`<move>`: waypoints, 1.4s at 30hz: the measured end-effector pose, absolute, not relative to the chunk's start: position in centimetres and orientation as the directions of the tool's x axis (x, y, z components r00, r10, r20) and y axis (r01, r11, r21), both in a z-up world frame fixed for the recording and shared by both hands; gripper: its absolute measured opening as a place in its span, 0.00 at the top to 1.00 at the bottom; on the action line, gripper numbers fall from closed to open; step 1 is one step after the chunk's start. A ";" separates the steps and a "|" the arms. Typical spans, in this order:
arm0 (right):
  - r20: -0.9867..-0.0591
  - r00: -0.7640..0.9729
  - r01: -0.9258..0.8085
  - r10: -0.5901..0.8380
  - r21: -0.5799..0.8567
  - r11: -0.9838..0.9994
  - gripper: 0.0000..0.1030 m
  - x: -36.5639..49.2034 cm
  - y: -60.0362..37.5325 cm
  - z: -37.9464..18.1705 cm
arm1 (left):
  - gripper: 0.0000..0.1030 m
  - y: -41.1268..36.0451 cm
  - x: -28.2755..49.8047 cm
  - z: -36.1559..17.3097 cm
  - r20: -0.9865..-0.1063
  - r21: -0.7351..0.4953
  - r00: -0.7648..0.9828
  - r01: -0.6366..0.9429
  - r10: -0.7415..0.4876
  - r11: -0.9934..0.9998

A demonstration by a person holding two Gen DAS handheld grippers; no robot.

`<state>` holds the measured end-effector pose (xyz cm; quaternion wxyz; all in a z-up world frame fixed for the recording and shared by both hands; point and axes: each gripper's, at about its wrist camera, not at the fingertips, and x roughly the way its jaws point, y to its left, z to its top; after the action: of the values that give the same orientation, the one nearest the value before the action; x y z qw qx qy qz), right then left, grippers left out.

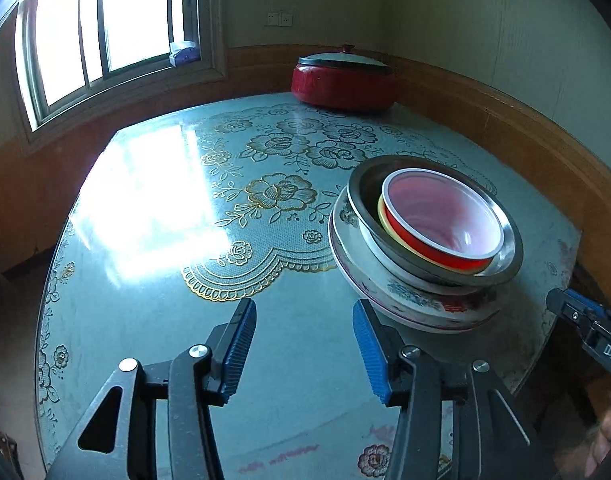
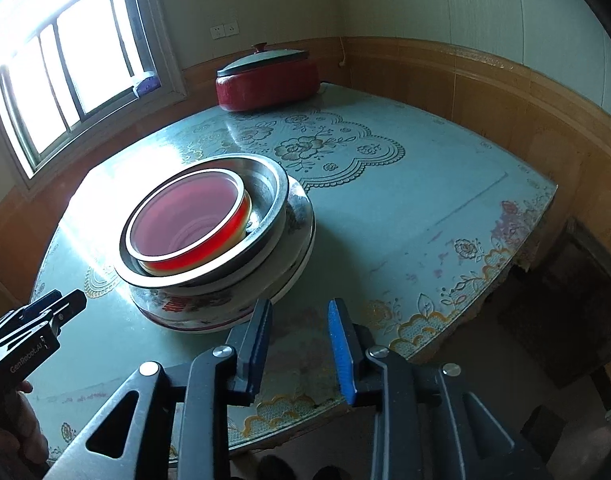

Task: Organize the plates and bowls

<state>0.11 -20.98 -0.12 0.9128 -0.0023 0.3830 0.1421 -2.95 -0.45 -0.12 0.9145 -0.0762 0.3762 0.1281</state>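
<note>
A stack of dishes stands on the table point(image 1: 153, 240). A red bowl point(image 1: 445, 220) sits inside a yellow-rimmed bowl, inside a steel bowl point(image 1: 389, 240), on white floral plates point(image 1: 409, 300). In the right wrist view the red bowl point(image 2: 189, 216), the steel bowl point(image 2: 265, 192) and the floral plates point(image 2: 193, 312) show left of centre. My left gripper point(image 1: 303, 324) is open and empty, just left of the stack. My right gripper point(image 2: 299, 324) is open and empty, just in front of the stack's right side. Each gripper shows in the other's view, the right one point(image 1: 585, 324) and the left one point(image 2: 45, 316).
A red pot with a lid point(image 1: 343, 80) stands at the table's far edge by the wall; it also shows in the right wrist view point(image 2: 267, 78). A window point(image 1: 105, 28) is at the left. The table's near right edge point(image 2: 465, 332) drops to a dark floor.
</note>
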 end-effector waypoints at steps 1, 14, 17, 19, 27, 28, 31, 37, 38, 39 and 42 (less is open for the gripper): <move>-0.695 0.673 -0.258 0.253 0.099 0.961 0.71 -0.3 -20.7 0.1 | 0.49 -0.6 -2.9 -0.1 -0.707 -0.045 0.687 -0.276 0.165 0.960; -0.701 0.706 -0.062 0.100 0.079 0.995 0.70 -3.6 -13.8 -1.1 | 0.36 1.5 -3.5 0.2 -0.693 -0.026 0.721 -0.070 0.032 0.997; -0.712 0.698 -0.014 0.073 0.088 0.996 0.70 -3.8 -12.8 -1.7 | 0.27 2.3 -3.8 0.2 -0.679 -0.032 0.734 -0.029 0.000 0.999; -0.707 0.705 0.010 0.051 0.081 0.997 0.70 -3.9 -12.3 -1.6 | 0.26 2.8 -4.0 0.5 -0.663 -0.032 0.749 -0.007 -0.016 0.999; -0.681 0.731 0.085 -0.031 0.045 0.995 0.66 -4.3 -11.1 -0.8 | 0.14 4.0 -3.5 1.3 -0.621 -0.052 0.781 0.042 -0.065 0.998; -0.680 0.732 0.089 -0.036 0.043 0.995 0.66 -4.4 -11.0 -0.7 | 0.14 4.0 -3.4 1.3 -0.620 -0.056 0.781 0.048 -0.072 0.997; -0.683 0.729 0.099 -0.045 0.041 0.994 0.66 -4.5 -10.9 -0.7 | 0.14 4.0 -3.2 1.3 -0.617 -0.065 0.782 0.061 -0.088 0.996; -0.693 0.720 0.090 -0.039 0.037 0.995 0.66 -4.9 -10.6 -1.0 | 0.12 3.7 -3.4 1.3 -0.613 -0.070 0.785 0.059 -0.089 0.996; -0.692 0.721 0.087 -0.036 0.038 0.996 0.66 -4.9 -10.6 -1.0 | 0.11 3.6 -3.4 1.3 -0.613 -0.068 0.785 0.058 -0.088 0.996; -0.691 0.722 0.085 -0.034 0.040 0.996 0.65 -5.0 -10.7 -1.1 | 0.11 3.6 -3.4 1.3 -0.613 -0.067 0.785 0.058 -0.087 0.996; -0.691 0.722 0.081 -0.027 0.045 0.996 0.65 -5.1 -10.7 -1.1 | 0.11 3.5 -3.5 1.3 -0.614 -0.064 0.785 0.058 -0.085 0.996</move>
<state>-5.06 -10.71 -1.13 0.9273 0.0361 0.3715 -0.0290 -3.51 3.52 1.31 0.9445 -0.0205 0.3257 -0.0380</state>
